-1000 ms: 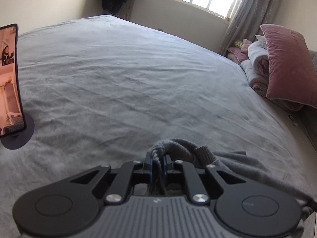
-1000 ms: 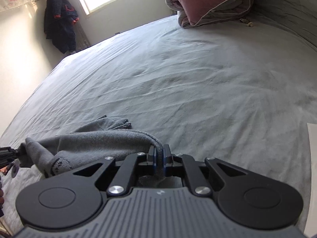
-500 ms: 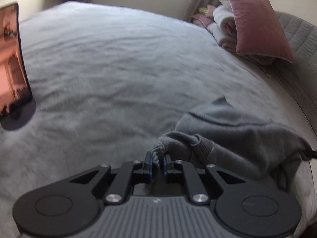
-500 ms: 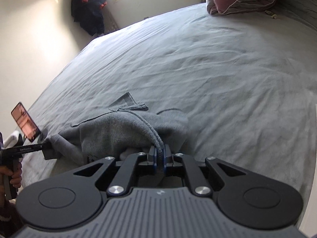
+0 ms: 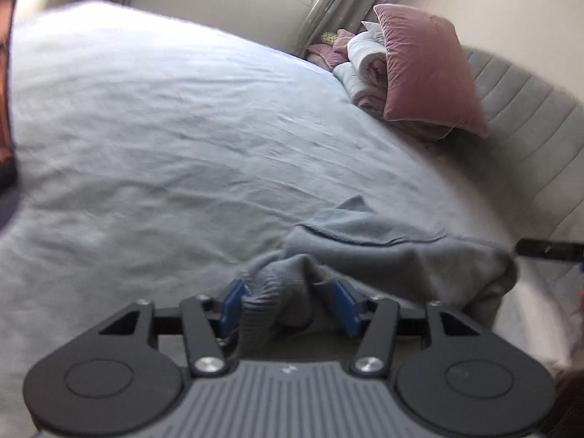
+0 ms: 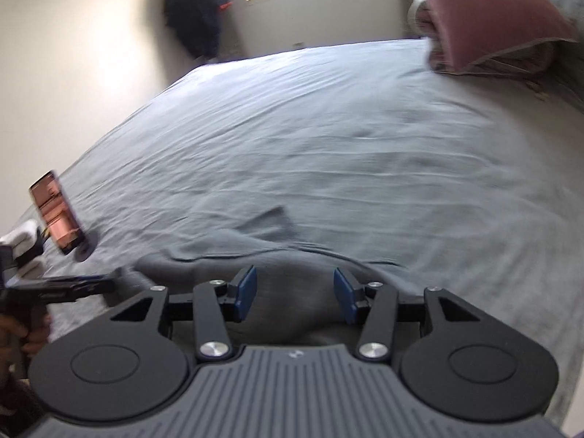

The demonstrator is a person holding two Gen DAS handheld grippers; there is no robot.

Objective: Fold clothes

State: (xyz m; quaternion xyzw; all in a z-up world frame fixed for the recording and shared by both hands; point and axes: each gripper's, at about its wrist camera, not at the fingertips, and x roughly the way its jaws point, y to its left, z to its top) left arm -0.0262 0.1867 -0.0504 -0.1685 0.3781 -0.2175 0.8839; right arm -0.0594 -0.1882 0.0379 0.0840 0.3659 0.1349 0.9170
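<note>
A grey sweater point(image 5: 383, 252) lies bunched on the grey bed point(image 5: 164, 138) near its front edge. My left gripper point(image 5: 288, 303) is open, and a ribbed cuff of the sweater point(image 5: 273, 292) still rests loose between its blue pads point(image 5: 231, 301). In the right wrist view the sweater point(image 6: 288, 284) spreads flat under my right gripper point(image 6: 294, 292), which is open with its blue pads point(image 6: 246, 292) wide apart just above the cloth. The other gripper's black tip shows at the right edge of the left view point(image 5: 547, 250) and at the left of the right view point(image 6: 80, 286).
A pink pillow point(image 5: 427, 69) leans on rolled bedding point(image 5: 365, 69) by the padded headboard point(image 5: 522, 116). A phone on a stand point(image 6: 58, 213) sits at the bed's left edge. A dark coat point(image 6: 197, 7) hangs beside the window. A hand point(image 6: 22, 332) holds the left gripper.
Both grippers have gone from shut on the sweater to open. The sweater has dropped and spread flatter on the bed. Both views have swung toward the headboard side.
</note>
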